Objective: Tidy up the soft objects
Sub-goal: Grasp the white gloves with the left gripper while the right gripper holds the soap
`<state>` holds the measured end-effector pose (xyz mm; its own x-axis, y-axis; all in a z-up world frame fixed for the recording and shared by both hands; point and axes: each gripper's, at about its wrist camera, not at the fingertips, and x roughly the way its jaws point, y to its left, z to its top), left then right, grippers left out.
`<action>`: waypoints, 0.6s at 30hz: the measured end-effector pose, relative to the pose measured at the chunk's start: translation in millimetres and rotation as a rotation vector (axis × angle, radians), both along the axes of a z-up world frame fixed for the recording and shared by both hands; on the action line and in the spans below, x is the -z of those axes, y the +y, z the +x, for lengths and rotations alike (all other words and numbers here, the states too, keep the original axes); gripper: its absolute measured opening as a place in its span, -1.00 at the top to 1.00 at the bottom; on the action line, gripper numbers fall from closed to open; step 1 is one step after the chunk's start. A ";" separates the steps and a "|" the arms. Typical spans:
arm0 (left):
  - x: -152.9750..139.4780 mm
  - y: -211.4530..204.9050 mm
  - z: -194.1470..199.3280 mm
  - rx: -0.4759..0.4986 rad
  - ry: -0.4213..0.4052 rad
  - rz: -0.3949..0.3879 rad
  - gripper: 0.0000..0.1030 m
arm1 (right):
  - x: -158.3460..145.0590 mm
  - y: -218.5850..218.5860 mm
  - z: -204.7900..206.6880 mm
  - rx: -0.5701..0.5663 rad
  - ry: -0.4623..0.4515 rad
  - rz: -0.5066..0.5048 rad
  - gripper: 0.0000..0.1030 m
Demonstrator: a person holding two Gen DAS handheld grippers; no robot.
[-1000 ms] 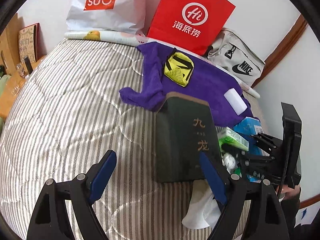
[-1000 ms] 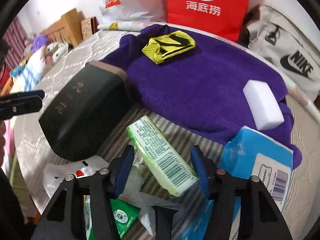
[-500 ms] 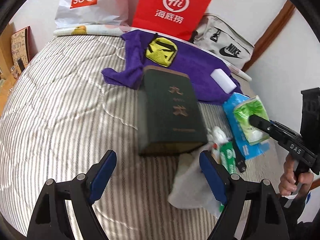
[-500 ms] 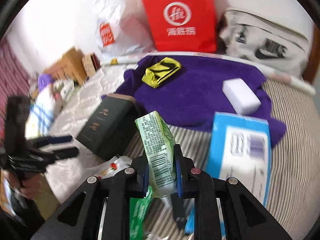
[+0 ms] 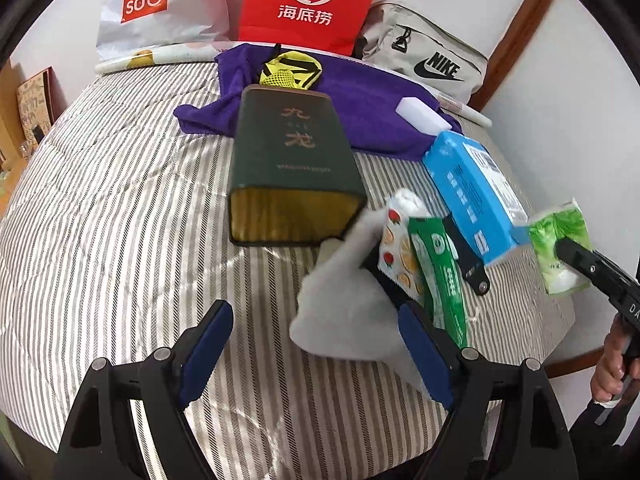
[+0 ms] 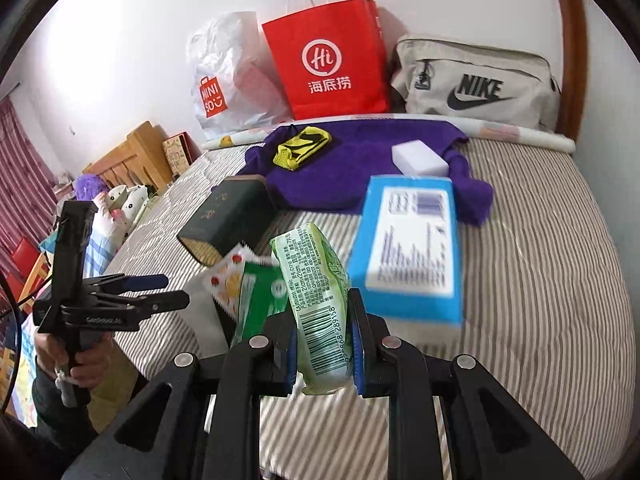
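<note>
Above the striped bed (image 6: 540,280), we kept the right claw (image 6: 323,344) clamped on the green tissue pack (image 6: 316,296), carrying it level, while the left claw (image 5: 316,356) stood apart and empty.

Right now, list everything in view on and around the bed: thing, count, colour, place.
striped bed cover: one, grey-white, under everything
purple towel: one, far end of bed
yellow mesh pouch: one, yellow-black, on the towel
white sponge block: one, on the towel
dark green box: one, lying mid-bed
blue tissue box: one, right of the green box
fruit-print packet and green sachet: one each, beside a white plastic bag
red paper bag, white Miniso bag, beige Nike bag: one each, against the wall
green tissue pack: one, clamped in right hand-held gripper
left hand-held gripper: open, above the bed
</note>
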<state>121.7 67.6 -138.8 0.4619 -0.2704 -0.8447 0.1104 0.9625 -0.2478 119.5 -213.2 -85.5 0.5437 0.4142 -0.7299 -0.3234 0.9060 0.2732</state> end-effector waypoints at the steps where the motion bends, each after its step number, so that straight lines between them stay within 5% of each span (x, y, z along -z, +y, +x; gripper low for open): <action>1: 0.2 -2.3 -2.7 0.003 -0.007 0.006 -0.60 | 2.8 -1.9 -3.0 0.003 0.002 -0.006 0.59; 5: 0.8 -8.2 -9.3 0.005 -0.045 0.057 -0.49 | 17.2 -10.2 -12.9 0.020 0.020 -0.027 0.59; 8: 2.8 -0.2 -10.9 -0.016 -0.049 0.072 0.08 | 27.9 -19.2 -19.0 0.039 0.046 -0.020 0.59; 18: 9.7 7.1 5.1 0.005 -0.050 -0.010 0.08 | 43.5 -29.0 -19.3 0.058 0.078 -0.022 0.59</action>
